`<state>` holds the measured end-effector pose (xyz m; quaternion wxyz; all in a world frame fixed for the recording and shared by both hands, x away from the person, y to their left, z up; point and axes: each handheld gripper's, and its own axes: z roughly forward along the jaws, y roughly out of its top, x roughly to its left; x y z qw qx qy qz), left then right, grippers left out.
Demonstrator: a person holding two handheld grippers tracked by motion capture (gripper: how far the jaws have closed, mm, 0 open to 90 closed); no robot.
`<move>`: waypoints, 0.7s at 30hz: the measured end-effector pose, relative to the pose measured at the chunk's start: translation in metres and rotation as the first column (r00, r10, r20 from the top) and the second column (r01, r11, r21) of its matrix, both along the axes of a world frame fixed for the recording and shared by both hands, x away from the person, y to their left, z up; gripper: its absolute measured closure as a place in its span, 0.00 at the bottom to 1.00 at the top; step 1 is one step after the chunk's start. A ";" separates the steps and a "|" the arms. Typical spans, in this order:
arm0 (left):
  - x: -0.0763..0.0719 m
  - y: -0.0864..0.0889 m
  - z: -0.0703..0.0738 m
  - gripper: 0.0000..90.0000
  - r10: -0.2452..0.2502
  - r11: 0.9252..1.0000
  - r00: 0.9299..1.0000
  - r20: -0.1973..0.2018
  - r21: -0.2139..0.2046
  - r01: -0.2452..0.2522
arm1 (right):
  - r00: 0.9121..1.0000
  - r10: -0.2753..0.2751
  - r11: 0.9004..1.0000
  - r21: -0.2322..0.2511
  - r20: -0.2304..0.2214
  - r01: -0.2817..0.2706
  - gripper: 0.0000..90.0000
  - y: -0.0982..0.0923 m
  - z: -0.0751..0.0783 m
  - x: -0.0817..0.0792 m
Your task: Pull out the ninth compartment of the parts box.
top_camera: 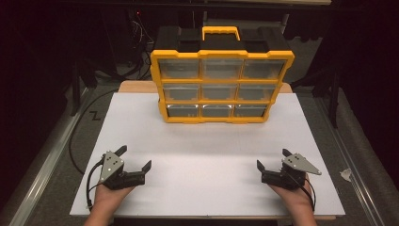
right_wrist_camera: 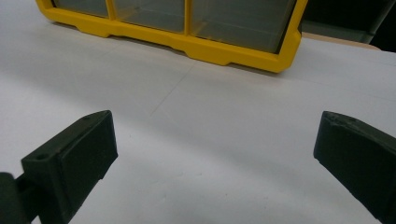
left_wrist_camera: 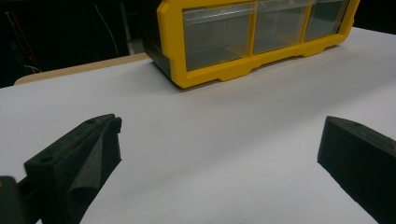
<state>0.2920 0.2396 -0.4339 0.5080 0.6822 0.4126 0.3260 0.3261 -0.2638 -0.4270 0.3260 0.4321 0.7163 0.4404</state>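
Yellow-framed organizer point(top_camera: 222, 87) with clear square drawers stands upright.

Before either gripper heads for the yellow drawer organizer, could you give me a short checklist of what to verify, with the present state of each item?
1. Left gripper open and holding nothing: ok, its jaws stand wide apart.
2. Right gripper open and holding nothing: ok, jaws wide apart.
3. White tabletop between the grippers and the organizer free of obstacles: ok.
4. Organizer standing upright, drawer fronts facing the person: ok.
5. All nine drawers pushed in flush: ok as far as the high view shows; none sticks out.
6. Contents of the drawers: cannot tell, the clear fronts reflect light.
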 end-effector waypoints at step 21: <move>0.001 -0.002 -0.001 0.00 0.008 1.000 1.000 -0.016 0.007 -0.007 | 0.995 -0.096 0.995 -0.028 0.016 0.096 0.01 0.006 -0.001 0.044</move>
